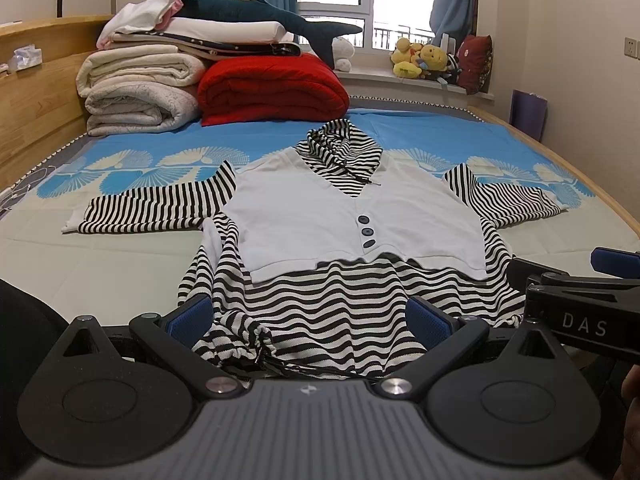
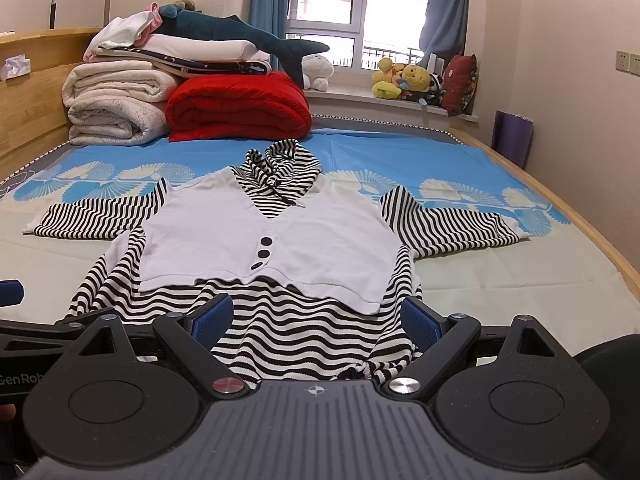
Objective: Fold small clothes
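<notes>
A small black-and-white striped hoodie with a white buttoned vest front (image 1: 352, 224) lies flat, face up, on the bed, sleeves spread to both sides, hood pointing away. It also shows in the right wrist view (image 2: 272, 240). My left gripper (image 1: 310, 320) is open, its blue fingertips (image 1: 192, 316) astride the left part of the striped hem, just above the cloth. My right gripper (image 2: 318, 320) is open astride the right part of the hem. The right gripper also shows at the right edge of the left wrist view (image 1: 580, 280).
The bed (image 1: 120, 264) has a pale and blue patterned sheet. Folded white quilts (image 1: 136, 92), a red blanket (image 1: 272, 88) and a plush shark (image 1: 256, 12) are stacked at the far end. Soft toys (image 1: 424, 60) sit on the windowsill. A wooden rail (image 1: 36, 100) runs along the left.
</notes>
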`<action>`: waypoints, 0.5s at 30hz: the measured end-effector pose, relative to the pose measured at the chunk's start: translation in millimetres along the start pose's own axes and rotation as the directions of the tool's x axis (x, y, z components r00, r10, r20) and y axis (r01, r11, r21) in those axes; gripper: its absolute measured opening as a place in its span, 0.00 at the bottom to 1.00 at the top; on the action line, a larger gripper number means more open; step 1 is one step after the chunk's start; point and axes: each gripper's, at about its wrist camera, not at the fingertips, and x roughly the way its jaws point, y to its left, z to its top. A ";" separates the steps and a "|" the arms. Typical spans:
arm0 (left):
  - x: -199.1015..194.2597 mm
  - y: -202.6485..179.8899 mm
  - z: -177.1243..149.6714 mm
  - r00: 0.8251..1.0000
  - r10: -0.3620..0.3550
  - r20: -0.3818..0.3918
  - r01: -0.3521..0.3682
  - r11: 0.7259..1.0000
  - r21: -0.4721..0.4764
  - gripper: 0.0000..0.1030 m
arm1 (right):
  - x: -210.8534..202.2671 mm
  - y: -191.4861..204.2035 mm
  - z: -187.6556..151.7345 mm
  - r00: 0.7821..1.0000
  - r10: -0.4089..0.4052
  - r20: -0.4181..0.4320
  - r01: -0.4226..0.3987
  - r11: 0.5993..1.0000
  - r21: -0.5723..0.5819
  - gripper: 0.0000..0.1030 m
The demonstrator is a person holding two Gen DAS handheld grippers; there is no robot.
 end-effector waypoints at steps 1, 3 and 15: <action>-1.7 -0.3 -1.5 1.000 -0.001 0.000 0.001 1.000 0.000 0.99 | 0.1 -0.2 -0.1 1.000 -0.001 0.001 0.001 1.000 0.000 0.89; -3.5 2.2 -0.5 1.000 -0.003 0.000 0.003 1.000 -0.002 0.99 | -0.3 -0.9 0.1 1.000 -0.002 0.008 0.002 1.000 0.004 0.89; 1.5 8.0 7.9 0.999 0.018 -0.031 -0.019 0.999 -0.040 0.99 | 0.2 -4.9 2.0 1.000 -0.017 0.011 0.017 0.999 0.032 0.89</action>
